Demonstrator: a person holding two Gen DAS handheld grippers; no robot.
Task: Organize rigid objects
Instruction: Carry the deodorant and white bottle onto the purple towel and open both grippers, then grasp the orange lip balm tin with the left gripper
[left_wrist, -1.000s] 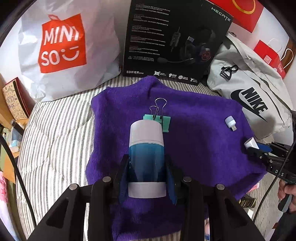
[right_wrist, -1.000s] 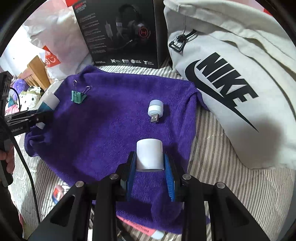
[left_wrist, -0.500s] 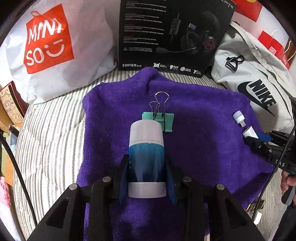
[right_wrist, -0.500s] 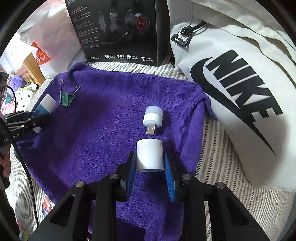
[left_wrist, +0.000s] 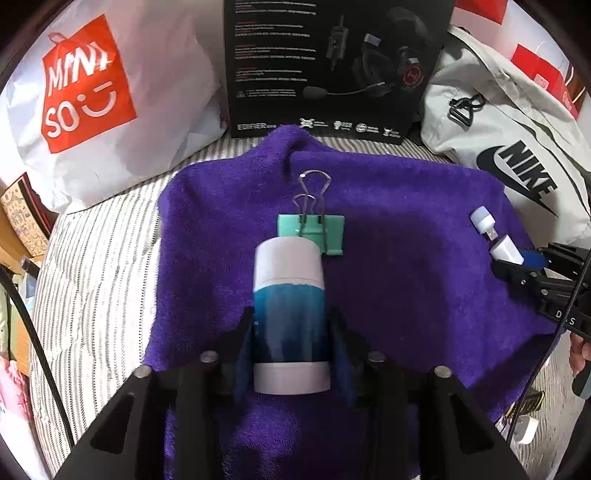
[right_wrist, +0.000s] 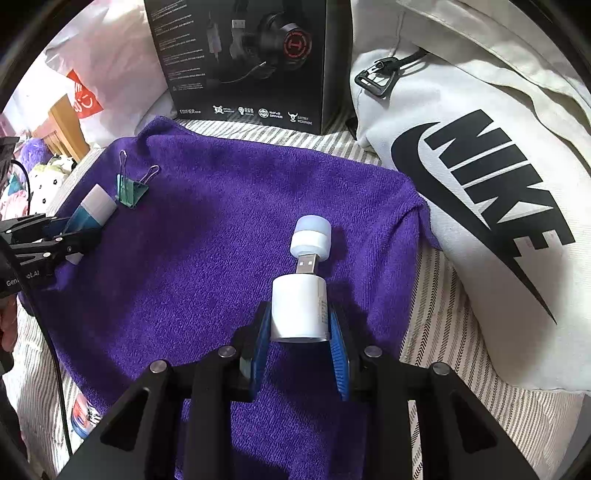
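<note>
My left gripper (left_wrist: 290, 332) is shut on a blue tube with white caps (left_wrist: 288, 314), its top just short of a teal binder clip (left_wrist: 314, 230) on the purple towel (left_wrist: 406, 280). My right gripper (right_wrist: 299, 325) is shut on a white cylinder (right_wrist: 299, 312), its end right at the plug of a small white USB light (right_wrist: 309, 240) lying on the towel (right_wrist: 203, 266). The right gripper also shows in the left wrist view (left_wrist: 517, 264), and the left gripper in the right wrist view (right_wrist: 70, 236) with the tube (right_wrist: 90, 212) and clip (right_wrist: 131, 190).
A black headset box (left_wrist: 332, 66) stands behind the towel. A white Miniso bag (left_wrist: 103, 103) is at the back left and a grey Nike bag (right_wrist: 480, 184) at the right. The towel lies on striped bedding (left_wrist: 92, 258). Small items lie off the towel's near edge (right_wrist: 83, 415).
Both grippers have moved forward with their objects. The tube has closed on the binder clip and the white cylinder has come up to the USB light's plug.
</note>
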